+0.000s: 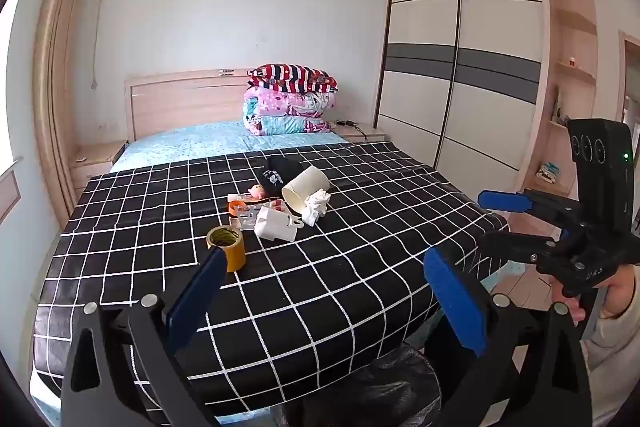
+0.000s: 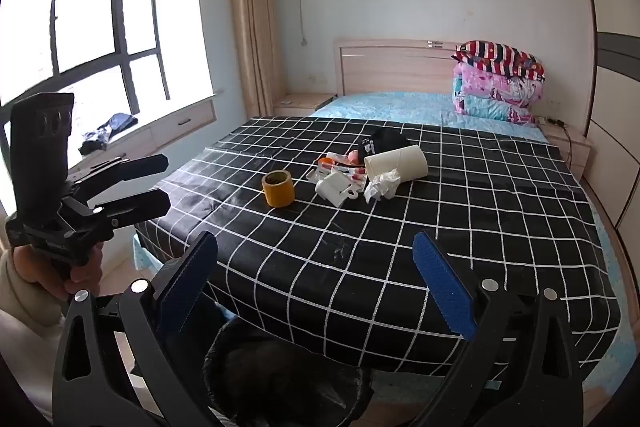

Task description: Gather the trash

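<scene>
A heap of items lies mid-bed on the black checked cover (image 1: 340,267): a crumpled white tissue (image 1: 316,205) (image 2: 382,185), a tipped white paper cup (image 1: 306,187) (image 2: 398,161), a white box (image 1: 276,225) (image 2: 334,189), small wrappers (image 1: 244,213) and a yellow tape roll (image 1: 227,247) (image 2: 278,188). A bin with a black bag (image 2: 280,371) (image 1: 384,387) stands at the bed's foot, below both grippers. My left gripper (image 1: 320,287) (image 2: 166,183) is open and empty. My right gripper (image 2: 316,275) (image 1: 480,225) is open and empty. Both hang short of the heap.
A black cap (image 1: 280,171) and a small doll (image 1: 258,191) lie behind the heap. Folded quilts (image 1: 290,103) sit by the headboard. A wardrobe (image 1: 460,67) stands right of the bed, a window bench (image 2: 140,139) left.
</scene>
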A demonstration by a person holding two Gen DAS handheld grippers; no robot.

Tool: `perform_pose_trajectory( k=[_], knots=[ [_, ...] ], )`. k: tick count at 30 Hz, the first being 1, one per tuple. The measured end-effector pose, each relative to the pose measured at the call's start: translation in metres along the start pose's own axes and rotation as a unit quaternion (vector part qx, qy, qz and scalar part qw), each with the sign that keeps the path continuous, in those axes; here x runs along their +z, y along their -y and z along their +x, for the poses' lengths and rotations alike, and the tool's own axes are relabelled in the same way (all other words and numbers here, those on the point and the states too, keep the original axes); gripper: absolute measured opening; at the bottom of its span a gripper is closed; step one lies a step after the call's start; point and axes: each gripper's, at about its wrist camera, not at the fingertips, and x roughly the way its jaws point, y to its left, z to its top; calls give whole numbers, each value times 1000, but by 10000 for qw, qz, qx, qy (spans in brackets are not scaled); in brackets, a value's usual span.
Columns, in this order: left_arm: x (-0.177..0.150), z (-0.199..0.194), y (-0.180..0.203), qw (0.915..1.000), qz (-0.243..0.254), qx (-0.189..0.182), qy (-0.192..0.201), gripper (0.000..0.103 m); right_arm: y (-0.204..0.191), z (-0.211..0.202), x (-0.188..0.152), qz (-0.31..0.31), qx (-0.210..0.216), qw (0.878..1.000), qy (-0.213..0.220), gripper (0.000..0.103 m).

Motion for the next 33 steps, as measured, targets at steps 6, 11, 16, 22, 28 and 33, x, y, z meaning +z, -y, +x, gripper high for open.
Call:
perform_pose_trajectory(
  k=[6,11,16,22,28,33],
  knots=[
    [0,0,0,10000,52,25,-2,95,-1,0,2,0,-3,10000,4,99],
    [0,0,1,10000,63,24,3,95,-1,1,1,5,-7,10000,9,99],
    [0,0,0,10000,54,14,9,95,0,-1,1,10,-2,10000,9,99],
    [0,0,1,10000,63,18,9,95,-2,-1,1,8,3,10000,16,99],
    [0,0,0,10000,63,23,10,95,-2,-2,1,15,0,10000,15,99],
    [1,1,-2,10000,60,23,10,95,-2,-2,1,18,-5,10000,24,99]
  ],
)
